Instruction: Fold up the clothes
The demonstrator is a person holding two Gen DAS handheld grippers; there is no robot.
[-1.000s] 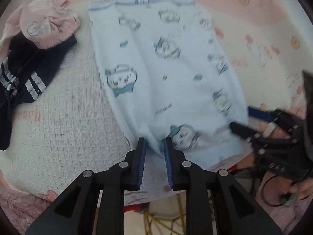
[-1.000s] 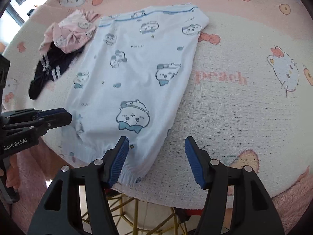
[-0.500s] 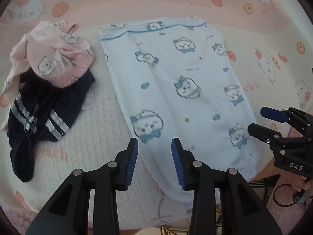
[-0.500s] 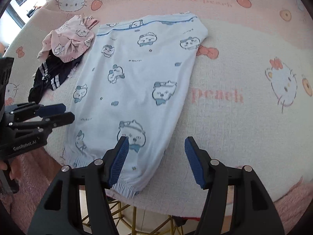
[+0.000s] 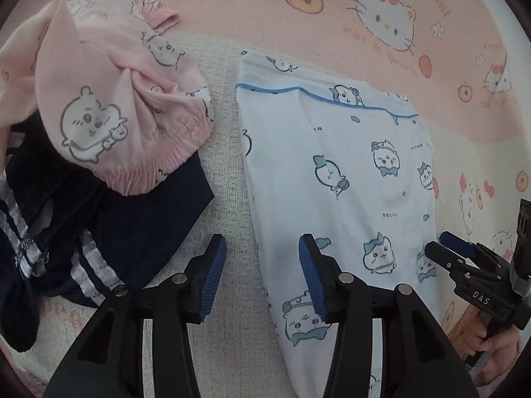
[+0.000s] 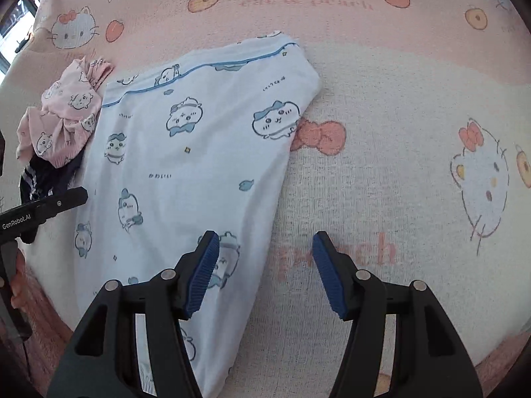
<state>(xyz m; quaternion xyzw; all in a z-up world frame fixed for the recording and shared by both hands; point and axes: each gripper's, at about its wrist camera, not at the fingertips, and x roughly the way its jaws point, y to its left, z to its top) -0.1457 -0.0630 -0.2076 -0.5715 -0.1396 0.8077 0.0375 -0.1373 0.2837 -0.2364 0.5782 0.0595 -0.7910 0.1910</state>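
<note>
Flat on a pink cartoon-cat blanket (image 6: 415, 106) lies a pale blue printed garment (image 5: 338, 179), with the left gripper (image 5: 262, 275) and right gripper (image 6: 265, 265) both spread open and empty over its side edges, beside crumpled pink (image 5: 109, 99) and navy clothes (image 5: 116, 229).

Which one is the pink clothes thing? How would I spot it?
Look at the cat-print blanket covering the surface. Left of the flat light-blue garment is a small heap. The crumpled pink garment sits on top of the dark navy striped one, printed with little cartoon animals.
</note>
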